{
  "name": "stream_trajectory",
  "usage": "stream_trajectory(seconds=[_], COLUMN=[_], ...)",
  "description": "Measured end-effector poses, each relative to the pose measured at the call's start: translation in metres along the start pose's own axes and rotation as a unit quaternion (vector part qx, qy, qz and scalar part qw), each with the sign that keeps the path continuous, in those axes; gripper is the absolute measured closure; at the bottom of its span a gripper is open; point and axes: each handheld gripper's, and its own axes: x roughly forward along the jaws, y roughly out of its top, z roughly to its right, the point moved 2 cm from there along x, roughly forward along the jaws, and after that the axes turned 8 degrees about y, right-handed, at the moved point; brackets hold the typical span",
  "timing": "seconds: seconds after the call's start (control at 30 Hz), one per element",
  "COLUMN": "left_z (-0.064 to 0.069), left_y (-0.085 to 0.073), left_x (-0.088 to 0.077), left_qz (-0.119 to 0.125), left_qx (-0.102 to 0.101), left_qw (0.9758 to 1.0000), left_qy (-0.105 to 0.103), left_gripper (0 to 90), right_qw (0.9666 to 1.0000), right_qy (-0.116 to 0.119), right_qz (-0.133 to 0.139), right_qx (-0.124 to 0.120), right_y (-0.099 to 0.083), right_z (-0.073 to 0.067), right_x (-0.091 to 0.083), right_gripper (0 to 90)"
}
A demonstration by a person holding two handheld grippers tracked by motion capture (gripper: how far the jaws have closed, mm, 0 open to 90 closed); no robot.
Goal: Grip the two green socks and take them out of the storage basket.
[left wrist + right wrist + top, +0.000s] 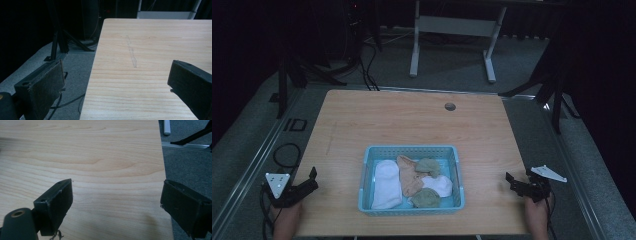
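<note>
high view shows a blue basket (411,151) near the front middle of the wooden table (412,117), holding a small heap of socks: a white sock (387,183) along the basket's left side, a peach sock (408,175) in its middle, two olive socks (428,166) and another white one toward its right. the left gripper (312,176) rests well to the left of the basket, the right gripper (510,179) well to its right, both apart from it. each gripper's own view shows its jaws spread wide over bare wood with nothing between them. the socks look light, soft and floppy (they will sag and may drag a neighbour along), so a pinch on a raised fold or cuff at the top of the heap seems the best hold, away from the basket's slotted wall.
</note>
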Motion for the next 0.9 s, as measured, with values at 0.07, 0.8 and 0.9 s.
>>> stream_trajectory(seconds=[0.07,0.8,0.9], left_z=[0.0000,-0.0002,-0.0002], left_y=[0.0000,0.0001,0.0001], left_x=[0.0001,0.0000,0.0001], left_qz=[0.000,-0.002,-0.002], left_qx=[-0.001,-0.001,0.000], left_qw=[1.0000,1.0000,1.0000], left_qy=[0.001,-0.002,-0.002], left_gripper=[0.4,0.4,0.3], right_qw=[1.0000,0.9880,0.9822], right_qy=[-0.002,0.140,0.168], right_qz=[0.001,-0.033,-0.053], right_qx=[0.001,-0.056,-0.066], right_y=[0.0000,0.0001,0.0005], right_z=[0.0002,-0.0025,-0.0025], right_x=[-0.0001,-0.0004,-0.0008], right_gripper=[10.5,13.3,13.2])
